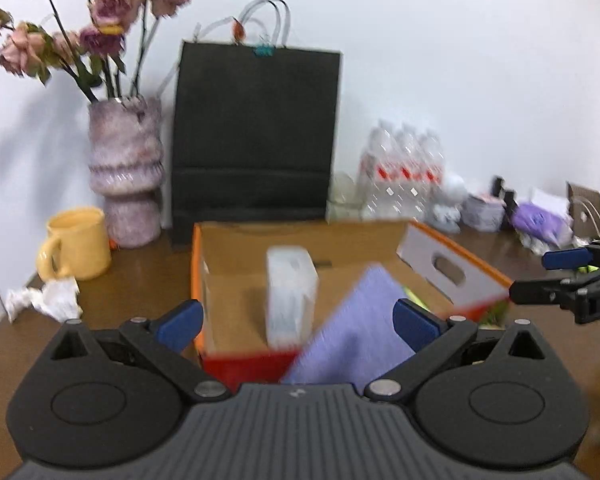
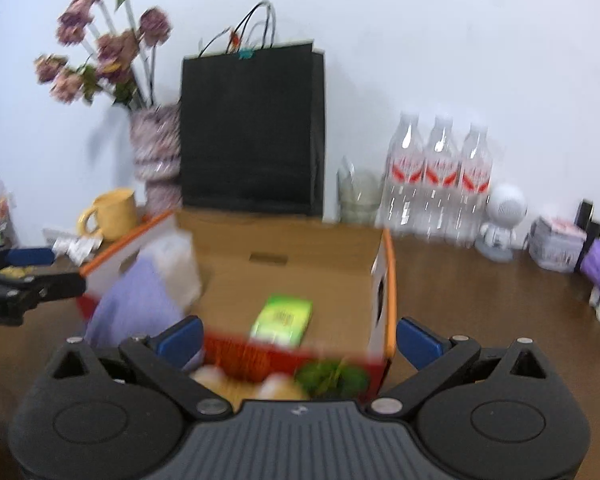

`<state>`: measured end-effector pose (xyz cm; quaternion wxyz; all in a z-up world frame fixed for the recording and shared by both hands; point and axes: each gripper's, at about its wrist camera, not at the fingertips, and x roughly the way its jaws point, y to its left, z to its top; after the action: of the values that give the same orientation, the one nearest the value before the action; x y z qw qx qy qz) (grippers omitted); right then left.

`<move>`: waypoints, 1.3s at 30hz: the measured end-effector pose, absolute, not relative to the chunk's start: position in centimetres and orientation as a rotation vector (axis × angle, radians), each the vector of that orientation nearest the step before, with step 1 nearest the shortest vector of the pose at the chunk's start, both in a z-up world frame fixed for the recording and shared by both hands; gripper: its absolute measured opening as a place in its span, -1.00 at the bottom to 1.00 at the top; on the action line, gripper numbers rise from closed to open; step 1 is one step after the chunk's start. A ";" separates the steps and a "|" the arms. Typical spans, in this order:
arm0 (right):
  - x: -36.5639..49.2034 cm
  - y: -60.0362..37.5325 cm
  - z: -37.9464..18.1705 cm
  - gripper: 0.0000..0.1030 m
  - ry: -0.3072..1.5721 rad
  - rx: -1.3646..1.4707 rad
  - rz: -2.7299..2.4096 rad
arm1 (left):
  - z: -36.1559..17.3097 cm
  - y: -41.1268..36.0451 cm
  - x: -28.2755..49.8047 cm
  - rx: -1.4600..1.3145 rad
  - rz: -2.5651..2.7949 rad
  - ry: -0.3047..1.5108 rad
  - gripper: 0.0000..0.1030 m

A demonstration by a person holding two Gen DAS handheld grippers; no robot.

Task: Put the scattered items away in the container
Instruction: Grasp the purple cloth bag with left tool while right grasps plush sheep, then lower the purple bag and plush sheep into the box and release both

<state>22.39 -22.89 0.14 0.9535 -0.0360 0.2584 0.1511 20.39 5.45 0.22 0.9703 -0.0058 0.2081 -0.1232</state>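
Left tool [image 1: 298, 320]: fingers spread apart, nothing between them, poised at the near edge of the cardboard box [image 1: 456, 268] on the table [image 1: 140, 280]. Inside the box: a white pack [image 1: 292, 292] upright, a purple cloth [image 1: 356, 332] leaning, a green packet [image 2: 282, 318] flat. Right tool [image 2: 298, 340]: spread apart, unladen, at the box's near wall.

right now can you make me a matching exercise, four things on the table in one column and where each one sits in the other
Things:
1. green packet
2. yellow mug
3. crumpled tissue
4. black bag

Places:
A. on the table in front of the mug
B. behind the box, against the wall
C. inside the box
D. beside the vase

Pairs: 1-C, 2-D, 3-A, 4-B
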 end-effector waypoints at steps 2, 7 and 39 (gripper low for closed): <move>20.8 -22.6 -1.1 0.99 0.534 -0.077 0.314 | -0.6 4.8 19.9 0.011 -0.280 0.425 1.00; 18.9 -21.2 -2.9 0.82 0.598 -0.058 0.376 | -2.0 3.5 19.7 0.059 -0.312 0.439 0.87; 17.6 -19.1 -4.1 -0.10 0.661 0.041 0.407 | -3.0 3.1 19.4 0.105 -0.370 0.442 -0.72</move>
<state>17.64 -19.11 -4.09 0.9255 0.0202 0.3220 0.1984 19.41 3.08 -3.05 0.9574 0.0516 0.2181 -0.1823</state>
